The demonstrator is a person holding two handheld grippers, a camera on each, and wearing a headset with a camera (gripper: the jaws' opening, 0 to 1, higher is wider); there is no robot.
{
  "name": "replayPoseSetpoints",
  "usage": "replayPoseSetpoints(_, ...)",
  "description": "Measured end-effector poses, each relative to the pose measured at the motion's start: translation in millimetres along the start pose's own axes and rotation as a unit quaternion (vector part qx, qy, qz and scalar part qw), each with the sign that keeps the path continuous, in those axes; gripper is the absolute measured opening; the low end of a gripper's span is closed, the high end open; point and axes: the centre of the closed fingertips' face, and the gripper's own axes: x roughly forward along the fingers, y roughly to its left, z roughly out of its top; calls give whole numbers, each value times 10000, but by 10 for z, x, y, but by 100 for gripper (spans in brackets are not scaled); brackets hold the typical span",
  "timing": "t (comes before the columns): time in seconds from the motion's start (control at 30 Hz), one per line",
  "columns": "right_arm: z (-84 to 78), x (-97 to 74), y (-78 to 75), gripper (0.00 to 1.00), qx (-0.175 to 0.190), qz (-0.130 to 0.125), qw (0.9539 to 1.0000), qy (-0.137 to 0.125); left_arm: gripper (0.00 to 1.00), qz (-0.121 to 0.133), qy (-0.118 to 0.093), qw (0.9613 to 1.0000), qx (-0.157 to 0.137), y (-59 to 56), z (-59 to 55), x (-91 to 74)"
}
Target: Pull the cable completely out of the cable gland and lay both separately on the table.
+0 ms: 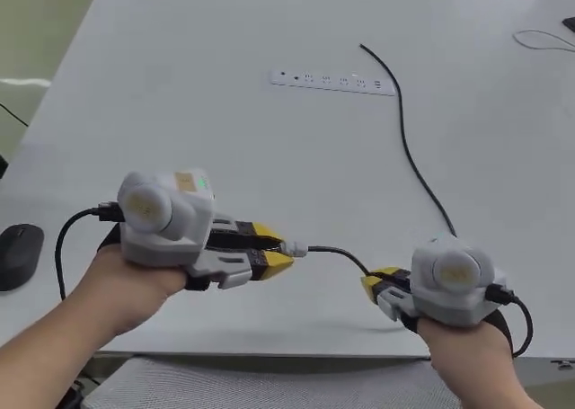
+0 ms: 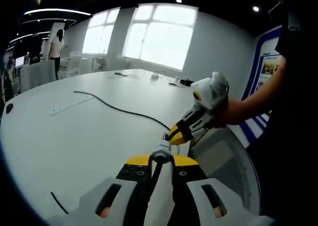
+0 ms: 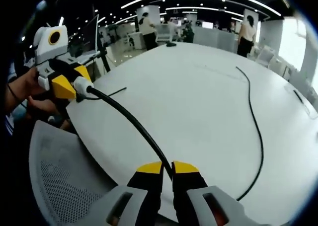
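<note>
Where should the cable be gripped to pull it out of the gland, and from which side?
Grip the bare black cable a short way from the gland, jaws across it, coming from the end away from the left gripper. That stretch runs nearly straight out of the gland, so a pull along it should draw it free. The right gripper is shut on it there.

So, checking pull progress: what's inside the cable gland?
The black cable enters the white cable gland, clamped in the left gripper. How far it reaches inside is hidden.
</note>
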Motion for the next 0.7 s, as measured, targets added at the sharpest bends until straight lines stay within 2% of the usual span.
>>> replayPoseSetpoints(0.23,-2,-48,-2,2,-292,94,9995,-28,15,-14,14,10000,-40,-9,8,11)
replayPoseSetpoints(0.43,154,-154,-3,8,-614,99,9980,-147,15,10,29,10000,-25,14,22,16)
replayPoseSetpoints(0.57,310,-246,101,17,-1311,206,9909,-239,15,6,65,10000,15,10,27,23)
replayPoseSetpoints(0.63,391,-284,197,22,-1761,230,9838,-230,15,0,124,9999,46,6,11,32)
replayPoseSetpoints(0.67,453,-297,268,24,-1991,269,9792,-284,15,-4,133,9999,52,3,9,34)
replayPoseSetpoints(0.7,506,-308,322,26,-2107,308,9764,-348,15,-11,135,9999,48,2,9,35)
